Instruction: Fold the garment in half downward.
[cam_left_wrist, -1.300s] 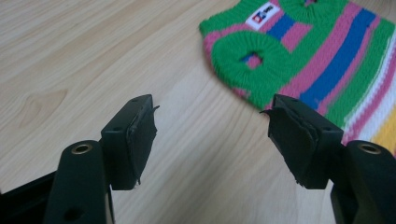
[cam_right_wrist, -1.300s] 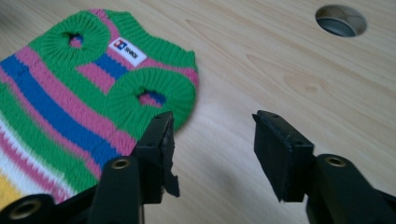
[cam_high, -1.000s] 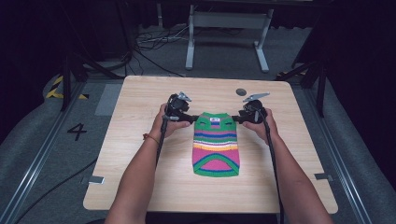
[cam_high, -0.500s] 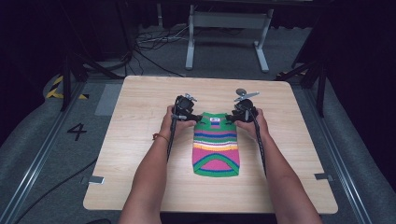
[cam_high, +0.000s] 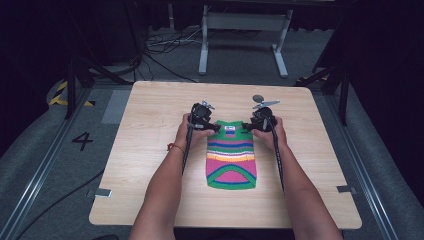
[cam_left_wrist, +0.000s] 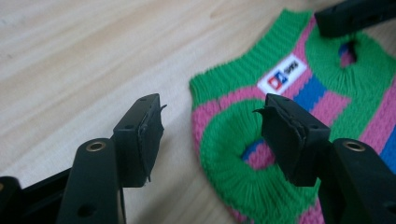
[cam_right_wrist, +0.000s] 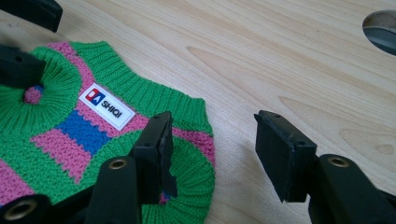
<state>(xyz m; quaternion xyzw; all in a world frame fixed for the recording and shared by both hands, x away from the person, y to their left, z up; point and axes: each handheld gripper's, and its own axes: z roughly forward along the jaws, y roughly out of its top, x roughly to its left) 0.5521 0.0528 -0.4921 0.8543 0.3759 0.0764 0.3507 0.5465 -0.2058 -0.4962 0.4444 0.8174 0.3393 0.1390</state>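
A small knitted sweater (cam_high: 231, 160) striped green, pink, blue and yellow lies flat on the wooden table (cam_high: 150, 130), collar away from the person. A white label (cam_left_wrist: 284, 73) sits below its collar. My left gripper (cam_high: 214, 127) is at the sweater's top left corner, open, its jaws astride the green armhole ring (cam_left_wrist: 224, 140) of the sweater (cam_left_wrist: 327, 65). My right gripper (cam_high: 246, 127) is at the top right corner, open, with one jaw over the sweater (cam_right_wrist: 60, 135) beside the label (cam_right_wrist: 106, 106) and the other over bare wood. Nothing is gripped.
A round grey hole (cam_high: 258, 98) is set in the table behind the right gripper, also the hole (cam_right_wrist: 380, 30) at the top right. A metal stand (cam_high: 242, 22) and cables lie on the floor beyond the far edge. Bare wood surrounds the sweater.
Both grippers have drawn inward from the sides to the sweater's top corners and dipped toward it. The sweater has stayed put.
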